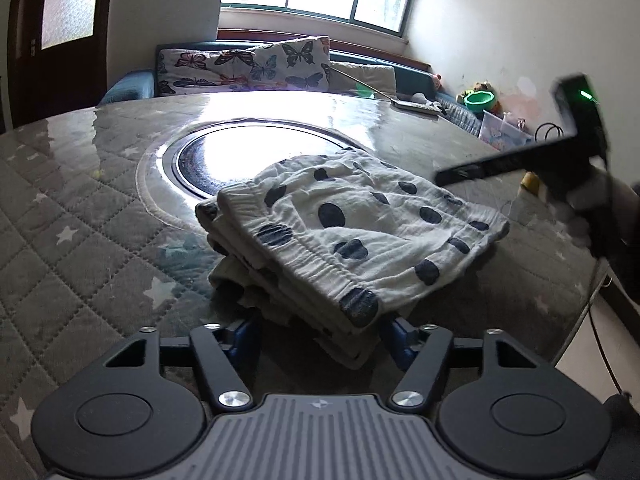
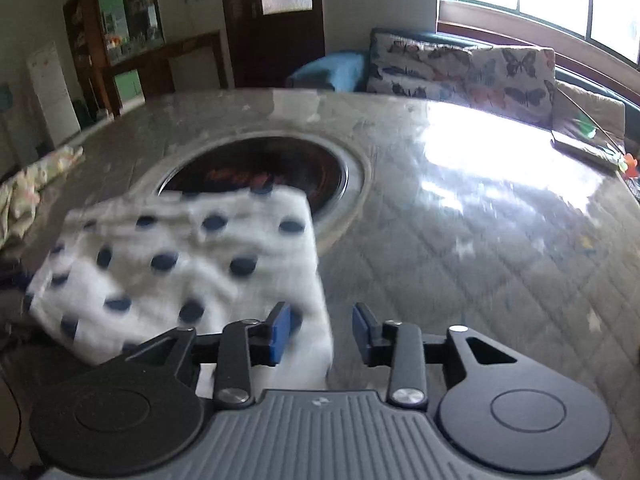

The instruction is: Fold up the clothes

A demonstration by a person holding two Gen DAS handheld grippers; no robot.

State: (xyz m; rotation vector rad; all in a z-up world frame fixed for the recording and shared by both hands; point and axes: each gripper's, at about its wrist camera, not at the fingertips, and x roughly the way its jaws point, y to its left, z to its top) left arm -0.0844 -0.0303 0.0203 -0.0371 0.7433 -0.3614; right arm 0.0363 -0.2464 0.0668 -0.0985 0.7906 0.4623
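A white garment with dark polka dots [image 1: 352, 232] lies folded in a thick stack on the quilted table cover [image 1: 80, 240]. In the left wrist view my left gripper [image 1: 320, 332] is open, its blue pads either side of the stack's near corner, which hides the fingertips. My right gripper shows there as a blurred black shape [image 1: 560, 160] above the garment's right side. In the right wrist view the garment [image 2: 176, 268] is blurred, lying left of centre. My right gripper [image 2: 322, 334] is open and empty, with the garment's right edge between and under its pads.
A round dark glass inset [image 1: 256, 152] sits in the table's middle, partly under the garment. A sofa with butterfly cushions [image 1: 248, 68] stands behind the table. A flat tray-like object [image 1: 416, 104] lies at the far right edge. Crumpled floral cloth [image 2: 32, 188] lies at the table's left.
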